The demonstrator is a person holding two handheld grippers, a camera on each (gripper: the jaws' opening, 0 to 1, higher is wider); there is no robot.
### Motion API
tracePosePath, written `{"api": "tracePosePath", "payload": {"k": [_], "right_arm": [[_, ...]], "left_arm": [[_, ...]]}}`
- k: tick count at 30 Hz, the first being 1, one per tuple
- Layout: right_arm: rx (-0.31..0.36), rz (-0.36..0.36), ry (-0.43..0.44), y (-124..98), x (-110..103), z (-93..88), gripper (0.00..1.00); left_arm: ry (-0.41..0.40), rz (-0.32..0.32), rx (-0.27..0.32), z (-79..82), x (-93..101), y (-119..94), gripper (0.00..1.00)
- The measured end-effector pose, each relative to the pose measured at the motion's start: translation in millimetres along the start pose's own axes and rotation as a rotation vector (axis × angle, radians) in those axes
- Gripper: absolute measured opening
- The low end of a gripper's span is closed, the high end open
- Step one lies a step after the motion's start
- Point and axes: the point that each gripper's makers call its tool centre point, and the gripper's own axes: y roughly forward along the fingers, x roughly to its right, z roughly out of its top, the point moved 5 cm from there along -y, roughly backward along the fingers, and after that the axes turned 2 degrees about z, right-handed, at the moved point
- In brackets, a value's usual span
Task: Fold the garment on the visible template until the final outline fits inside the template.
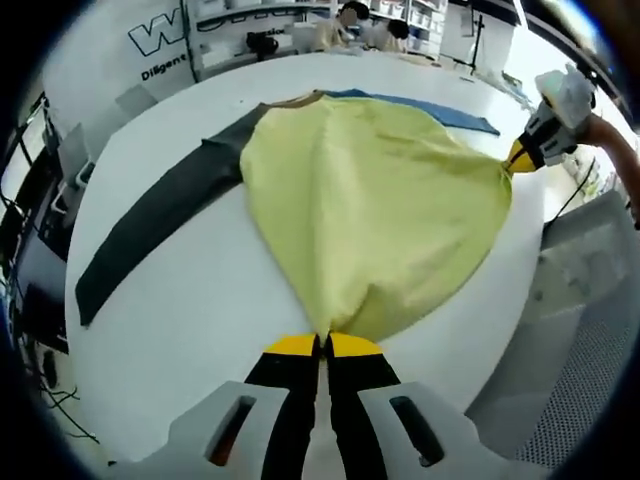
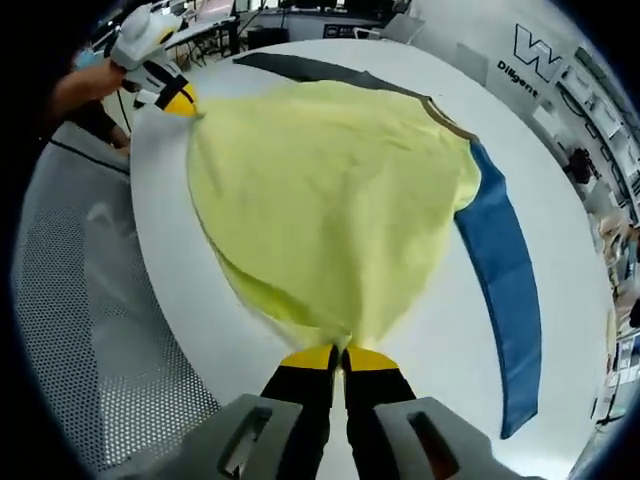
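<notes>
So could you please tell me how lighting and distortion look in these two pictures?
Left gripper view: even light, the white table curves from the fisheye, glare washes out the other tongs. Right gripper view: soft shadows in the yellow garment, edges bent.

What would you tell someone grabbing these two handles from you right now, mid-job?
Left gripper: shut on the hem of the yellow garment.
Right gripper: shut on another point of that hem; it shows far right in the left gripper view.
The garment is stretched between them over the white table; a dark sleeve and a blue sleeve lie flat.
Done: both hem points gripped.
Left: every fold; I can't make out a template outline, so find it first.
</notes>
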Motion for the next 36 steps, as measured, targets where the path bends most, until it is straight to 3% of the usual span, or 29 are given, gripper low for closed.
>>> {"api": "tracePosePath", "payload": {"k": [8,18,28,31,36], "right_arm": [[-0.014,0.015,0.012,5,-3,-5.1,0.0],[-0.003,0.011,0.028,2,-2,-5.1,0.0],[0.022,0.004,0.035,-3,-4,-2.6,0.02],[0.024,0.003,0.039,-4,-4,-3.9,0.03],[0.036,-0.003,0.051,-10,-3,-5.4,0.03]], "left_arm": [[0.013,0.006,-0.012,-5.1,1.1,5,0.01],[-0.008,0.005,-0.015,-12.2,1.7,0,0.13],[-0.014,-0.022,-0.025,-18.4,7.0,1,0.12],[-0.02,-0.03,-0.038,-20.6,7.9,2,0.03],[-0.058,-0.056,-0.039,-17.7,10.1,-4,0.0]]}}
